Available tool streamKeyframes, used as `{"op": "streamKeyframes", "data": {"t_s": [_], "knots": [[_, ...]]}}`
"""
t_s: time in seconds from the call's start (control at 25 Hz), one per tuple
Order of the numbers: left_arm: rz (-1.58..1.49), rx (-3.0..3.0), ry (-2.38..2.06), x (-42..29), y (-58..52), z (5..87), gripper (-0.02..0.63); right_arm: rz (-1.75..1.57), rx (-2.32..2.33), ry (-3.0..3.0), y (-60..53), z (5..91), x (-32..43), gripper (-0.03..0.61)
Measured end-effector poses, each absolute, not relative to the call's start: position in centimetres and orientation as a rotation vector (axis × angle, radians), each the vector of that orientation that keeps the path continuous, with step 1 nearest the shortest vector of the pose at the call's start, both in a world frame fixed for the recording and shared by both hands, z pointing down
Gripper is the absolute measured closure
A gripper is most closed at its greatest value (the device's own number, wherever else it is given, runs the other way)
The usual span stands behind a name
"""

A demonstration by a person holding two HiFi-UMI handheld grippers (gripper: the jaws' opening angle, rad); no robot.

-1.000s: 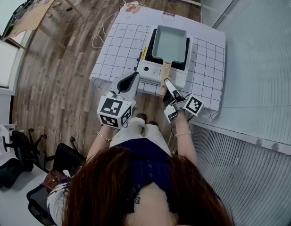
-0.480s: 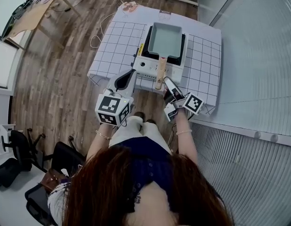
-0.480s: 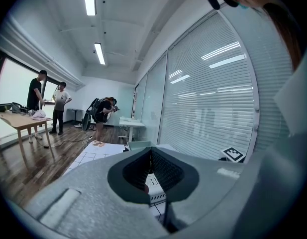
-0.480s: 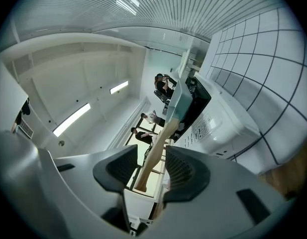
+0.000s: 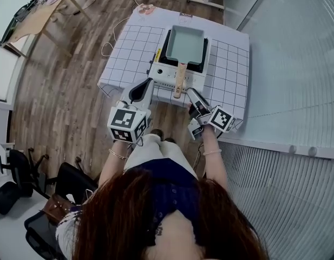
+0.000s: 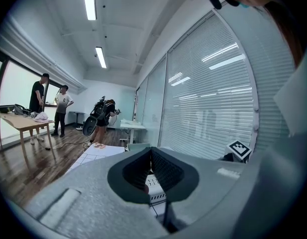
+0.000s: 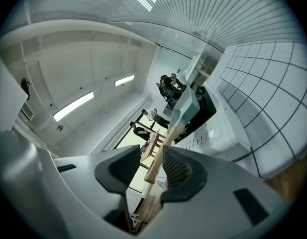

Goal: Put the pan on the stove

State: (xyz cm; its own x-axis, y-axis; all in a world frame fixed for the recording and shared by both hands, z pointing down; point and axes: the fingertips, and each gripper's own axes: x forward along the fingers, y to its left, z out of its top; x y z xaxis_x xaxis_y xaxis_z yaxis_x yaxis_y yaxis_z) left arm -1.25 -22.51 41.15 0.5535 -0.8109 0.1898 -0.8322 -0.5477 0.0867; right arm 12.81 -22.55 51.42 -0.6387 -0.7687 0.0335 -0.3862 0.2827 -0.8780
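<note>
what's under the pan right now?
The white tabletop stove; the pan sits on top of it. The burner is covered by the pan and cannot be seen.

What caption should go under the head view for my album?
A pale green pan sits on the white stove on a checked table, wooden handle pointing toward the camera.

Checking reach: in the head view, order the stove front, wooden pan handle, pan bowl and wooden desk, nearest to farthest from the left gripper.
From the left gripper:
1. Stove front, just ahead, to its right.
2. Wooden pan handle, further right.
3. Pan bowl, atop the stove.
4. Wooden desk, far off, upper left.
</note>
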Motion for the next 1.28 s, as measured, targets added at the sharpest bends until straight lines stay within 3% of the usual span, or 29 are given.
{"op": "streamKeyframes", "data": {"t_s": [0.88, 1.28], "knots": [[0.170, 2.694, -1.369, 0.0, -19.9, 39.5, 0.601, -0.950, -1.345, 2.390, -19.1, 47.0, 12.8, 0.569], [0.147, 2.727, -1.327, -1.9, -17.8, 38.9, 0.603, -0.806, -1.468, 2.436, -16.7, 45.1, 10.7, 0.569]]}}
